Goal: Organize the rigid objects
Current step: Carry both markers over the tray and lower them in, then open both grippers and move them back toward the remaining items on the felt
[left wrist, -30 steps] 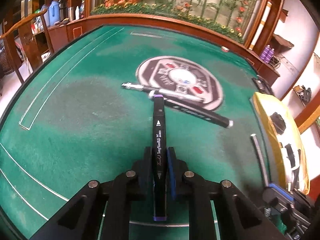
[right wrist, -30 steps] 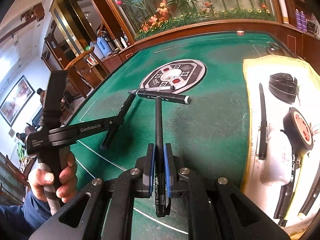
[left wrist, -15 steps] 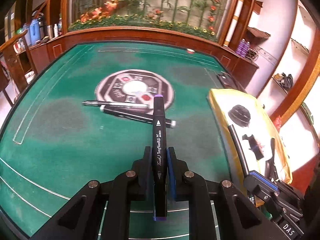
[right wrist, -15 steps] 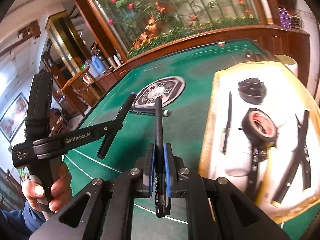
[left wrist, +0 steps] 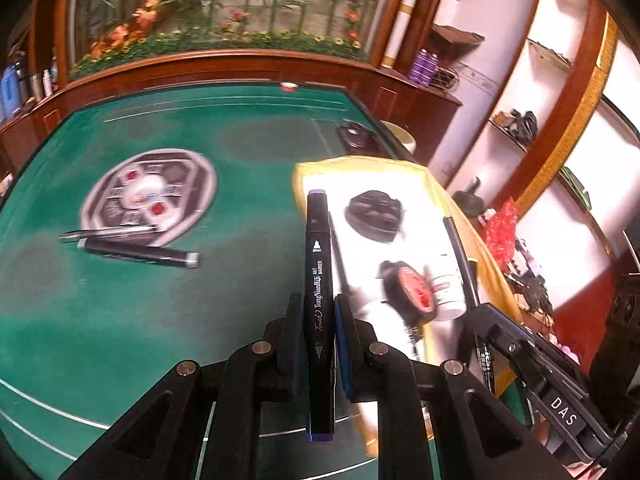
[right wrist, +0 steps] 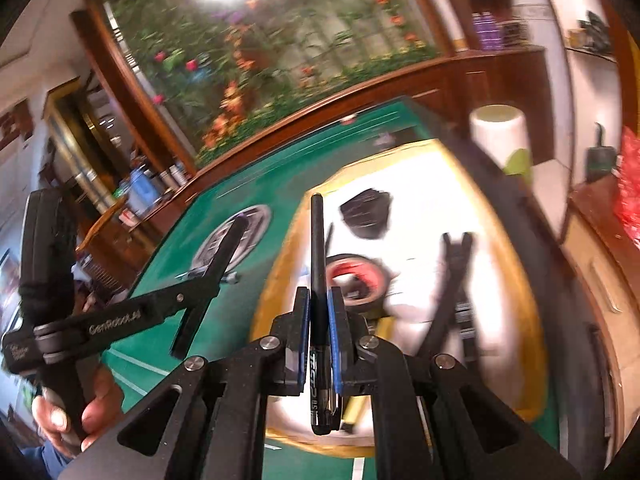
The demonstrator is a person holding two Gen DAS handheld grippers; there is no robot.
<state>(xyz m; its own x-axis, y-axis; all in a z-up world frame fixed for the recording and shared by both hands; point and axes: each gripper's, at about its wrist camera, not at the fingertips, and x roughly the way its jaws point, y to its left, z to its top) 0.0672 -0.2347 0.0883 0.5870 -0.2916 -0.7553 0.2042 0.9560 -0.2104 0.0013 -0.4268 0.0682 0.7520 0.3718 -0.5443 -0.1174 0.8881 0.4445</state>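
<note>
My left gripper (left wrist: 319, 312) is shut on a black art marker (left wrist: 318, 264) with purple ends, held in the air with its tip over the left edge of a white tray with a yellow rim (left wrist: 298, 172). My right gripper (right wrist: 319, 308) is shut on a thin black pen (right wrist: 318, 248), held over the same tray (right wrist: 276, 280). In the tray lie a black round lid (left wrist: 374, 214), a roll of black tape with a red core (left wrist: 412, 290) and several black pens (right wrist: 452, 280). Two more pens (left wrist: 136, 250) lie on the green table. The left gripper also shows in the right wrist view (right wrist: 224, 248).
A round grey emblem (left wrist: 148, 196) is printed on the green felt (left wrist: 100, 320). A wooden rail (left wrist: 240, 64) borders the table, with a flower wall behind. A white paper roll (right wrist: 498, 132) stands beyond the tray. Shelves with clutter stand to the right (left wrist: 520, 128).
Both grippers have swung to the right, away from the two pens on the felt, and now hold their marker and pen over the tray. Both views are blurred by motion.
</note>
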